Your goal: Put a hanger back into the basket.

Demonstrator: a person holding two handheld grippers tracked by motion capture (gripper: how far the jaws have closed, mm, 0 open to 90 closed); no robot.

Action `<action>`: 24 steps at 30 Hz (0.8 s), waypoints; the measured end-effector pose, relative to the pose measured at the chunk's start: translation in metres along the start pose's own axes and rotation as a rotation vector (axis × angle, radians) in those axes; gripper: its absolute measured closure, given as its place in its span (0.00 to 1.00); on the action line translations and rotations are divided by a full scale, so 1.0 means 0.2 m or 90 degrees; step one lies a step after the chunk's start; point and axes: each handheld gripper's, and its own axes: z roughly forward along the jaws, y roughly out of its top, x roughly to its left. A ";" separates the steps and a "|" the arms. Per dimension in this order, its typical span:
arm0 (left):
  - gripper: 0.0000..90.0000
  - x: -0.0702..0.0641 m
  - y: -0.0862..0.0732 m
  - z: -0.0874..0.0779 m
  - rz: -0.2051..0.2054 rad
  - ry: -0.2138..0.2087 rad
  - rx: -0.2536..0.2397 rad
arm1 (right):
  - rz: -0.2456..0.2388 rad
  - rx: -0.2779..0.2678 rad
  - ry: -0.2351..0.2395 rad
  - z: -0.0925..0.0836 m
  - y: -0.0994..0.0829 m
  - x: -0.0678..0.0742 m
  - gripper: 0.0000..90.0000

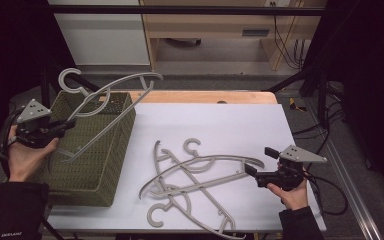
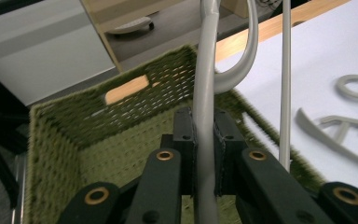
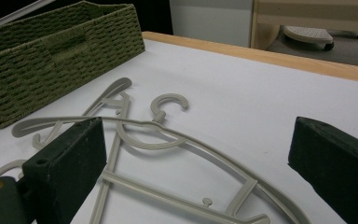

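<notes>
Two handheld grippers are seen at a white worktop (image 1: 215,120). One grey hanger (image 1: 111,97) is clamped between the closed jaws of the left gripper (image 1: 62,125) and is held tilted above the green woven basket (image 1: 82,170) at the worktop's left edge, its hook up and away from the person, its long axis slanting down toward the basket's open top. In the left gripper view the hanger's bar (image 2: 205,116) is pinched between the pads, with the basket's hollow directly below. A loose heap of hangers (image 1: 195,185) is left on the worktop, just ahead of the right gripper (image 1: 252,172), whose jaws are spread wide and empty. The nearest hanger (image 3: 182,154) lies crosswise before those jaws, so the right hand is judged the nearer one for the next pickup
</notes>
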 end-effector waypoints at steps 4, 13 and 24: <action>0.91 0.08 -0.05 0.00 -0.016 0.011 0.015 | -0.002 0.001 -0.001 0.00 0.00 0.00 0.05; 0.91 0.19 -0.18 -0.03 -0.026 0.033 0.049 | -0.001 0.006 0.001 0.02 0.00 0.00 0.05; 0.91 0.27 -0.28 -0.05 -0.034 0.064 0.082 | -0.005 0.009 0.001 0.02 -0.01 0.00 0.05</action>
